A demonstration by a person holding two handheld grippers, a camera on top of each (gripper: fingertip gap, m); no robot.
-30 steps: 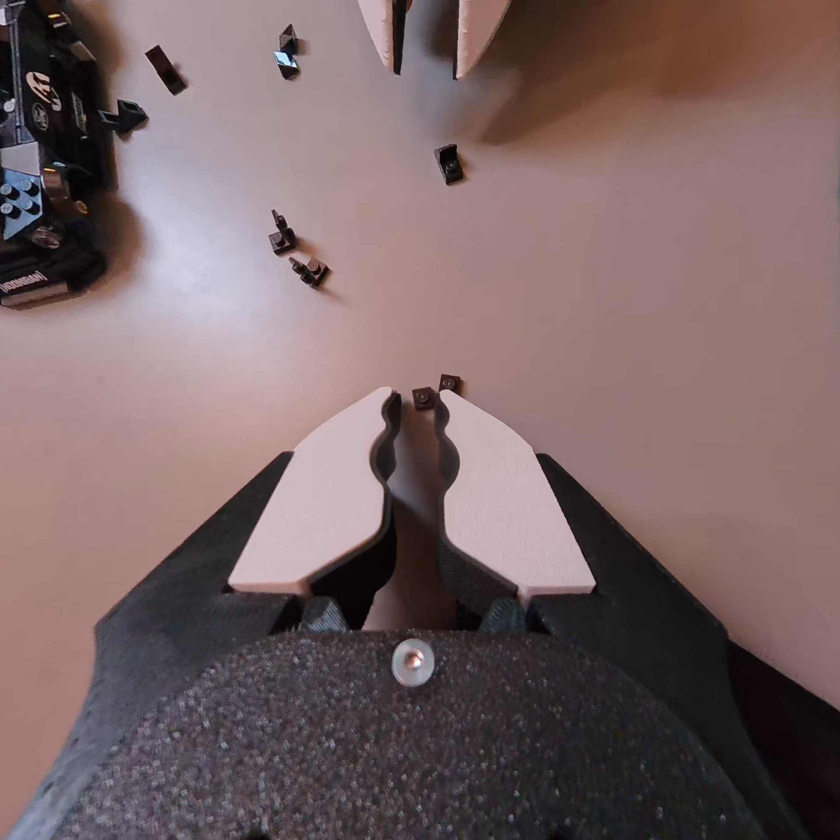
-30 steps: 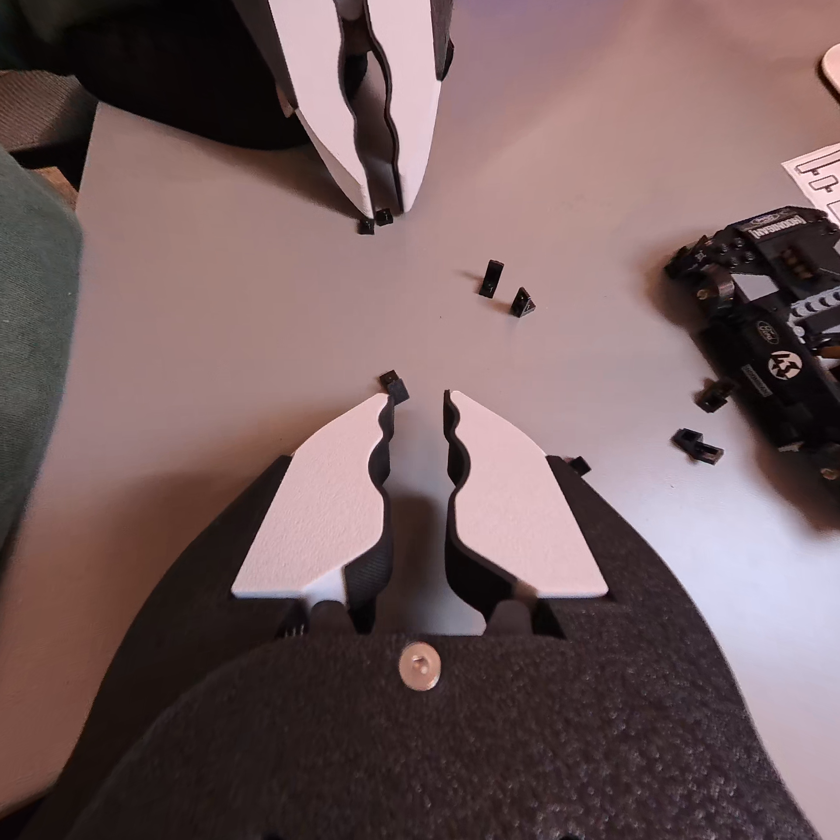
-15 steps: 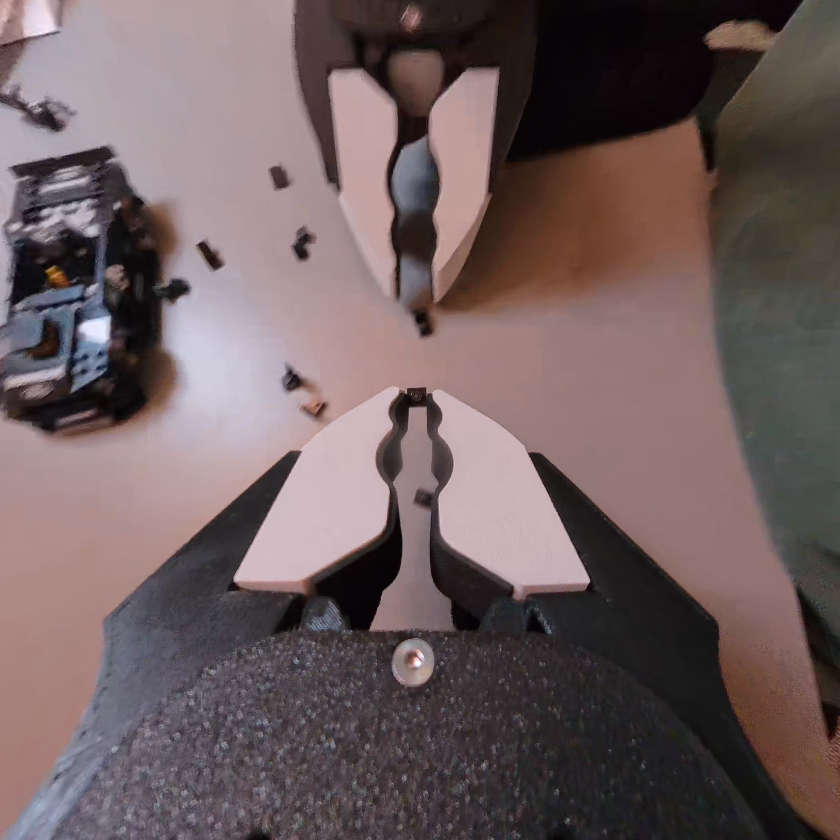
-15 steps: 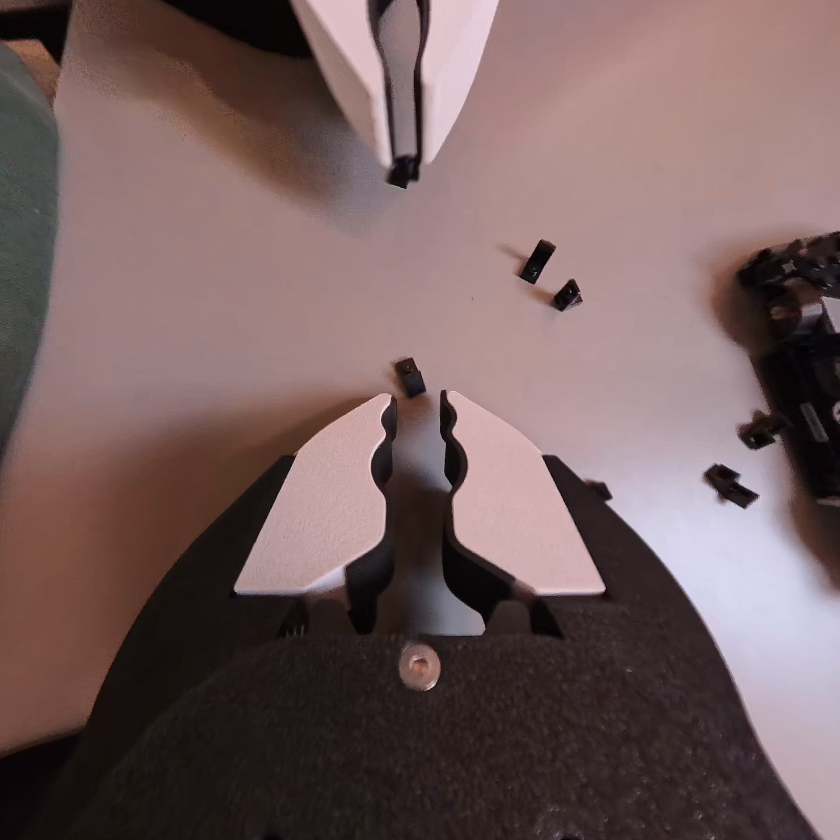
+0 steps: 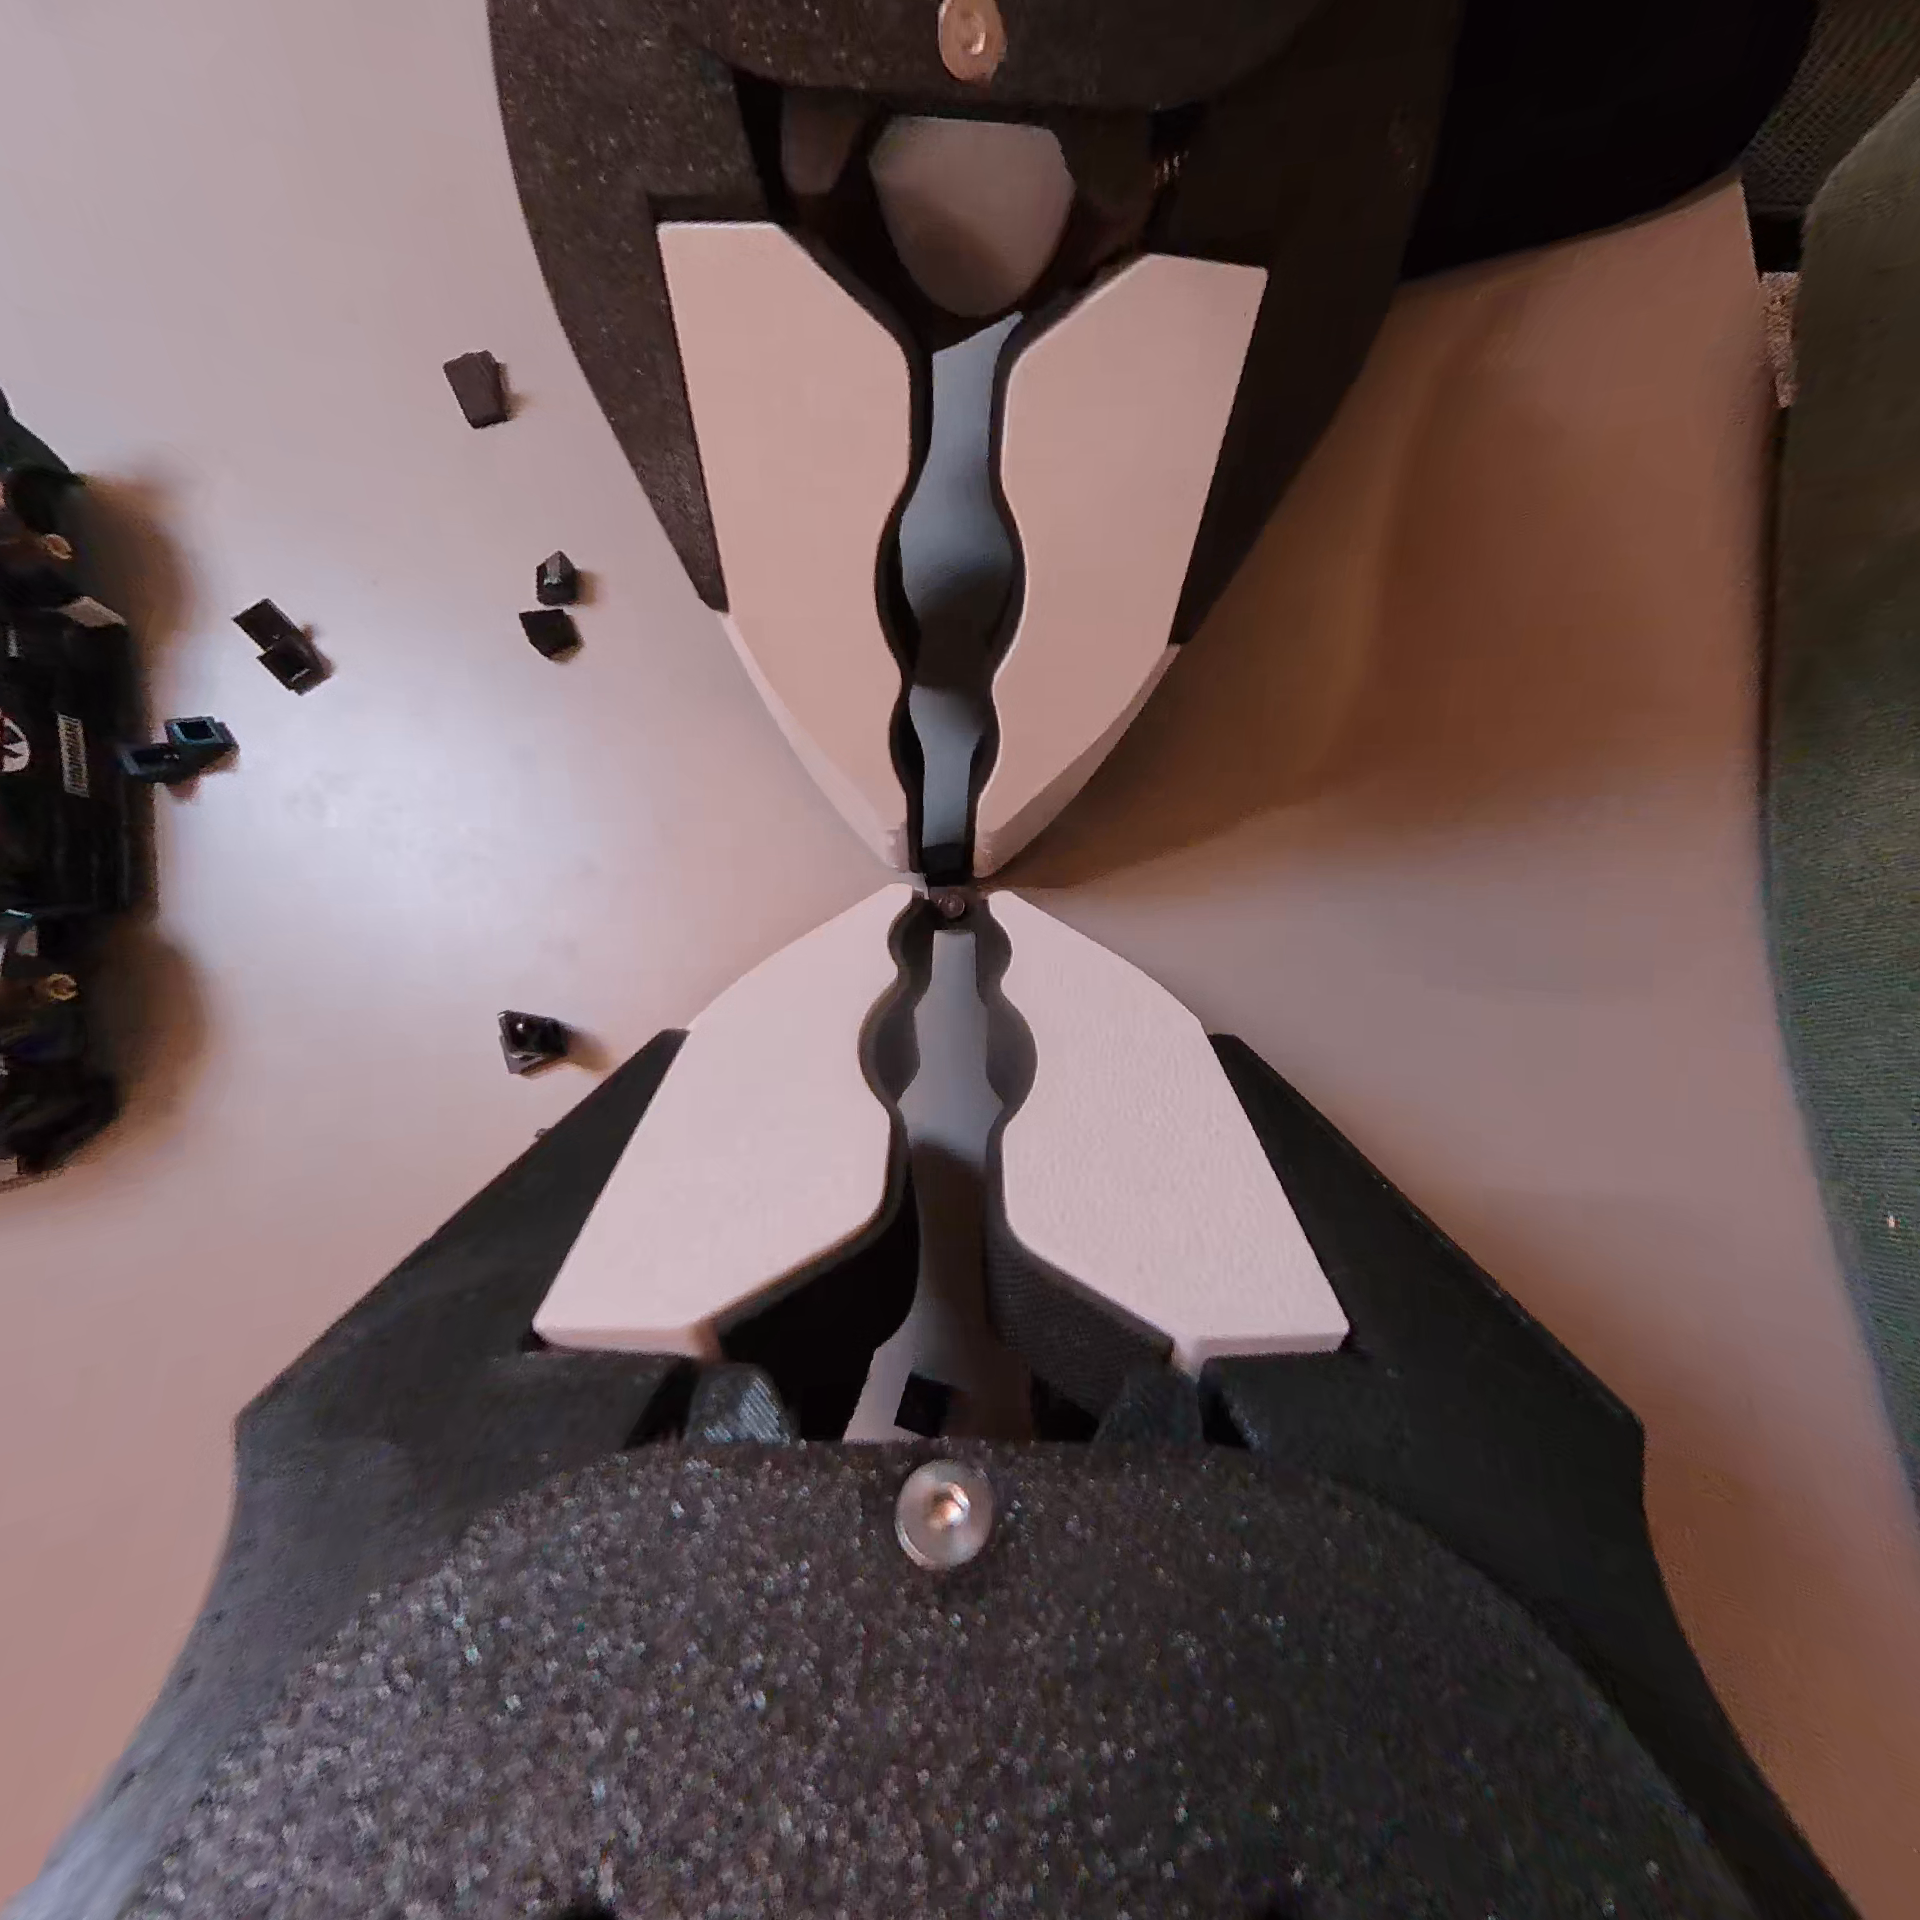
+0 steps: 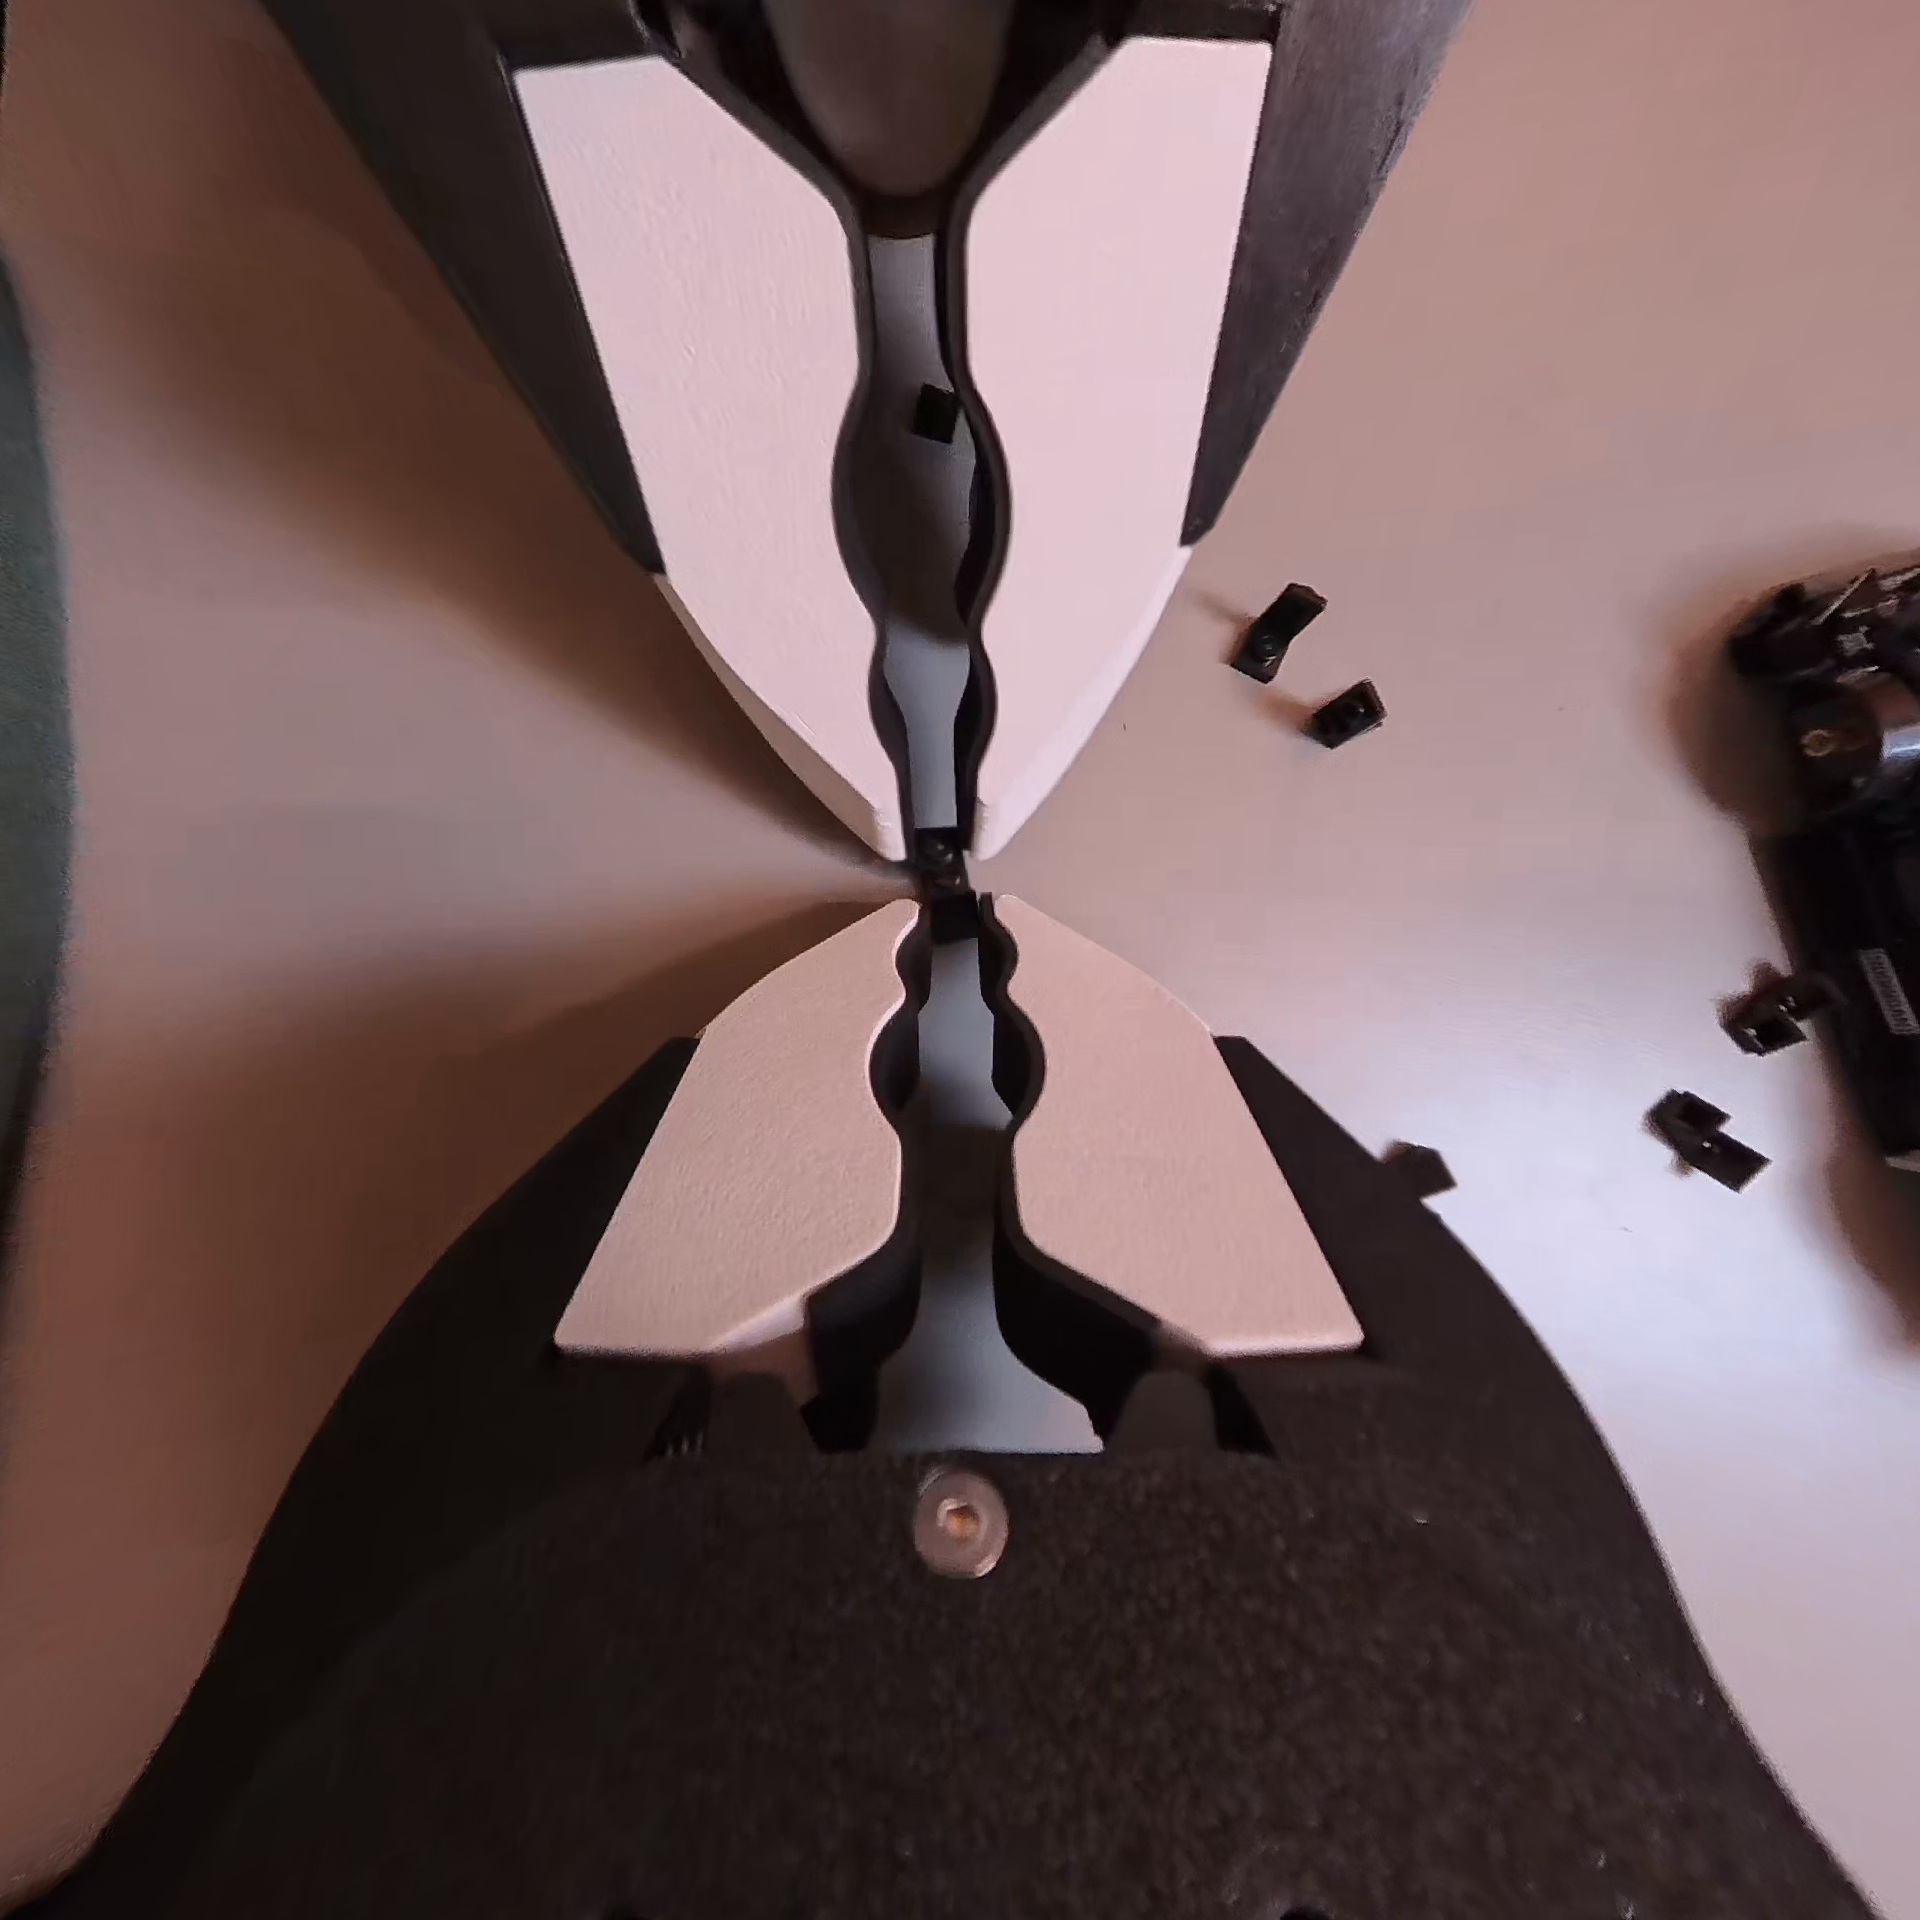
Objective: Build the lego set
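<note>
My left gripper (image 5: 948,902) is shut on a tiny black studded lego piece (image 5: 948,906) at its tips. My right gripper (image 6: 951,920) is shut on another small black lego piece (image 6: 951,923). The two grippers meet tip to tip above the table, and the two pieces touch or nearly touch. In the left wrist view the right gripper (image 5: 943,857) comes in from the top. In the right wrist view the left gripper (image 6: 940,850) comes in from the top. The part-built black lego car (image 5: 62,831) lies at the left edge, and shows in the right wrist view (image 6: 1849,831).
Several loose black pieces lie on the pale table between the grippers and the car, such as a slope (image 5: 548,632), a bracket (image 5: 187,743) and a small brick (image 6: 1278,629). One piece (image 5: 923,1397) lies under my left gripper. Green fabric (image 5: 1860,727) borders the table's right side. My two grippers' fingertips are within a few centimetres of each other. The part-built black lego car (image 5: 62,831) is about 15 centimetres from both grippers' fingertips. It is also in sight in the right wrist view (image 6: 1870,906).
My right gripper has shut on the small black piece that lay at its tips. Both grippers have moved toward each other and now meet tip to tip.
</note>
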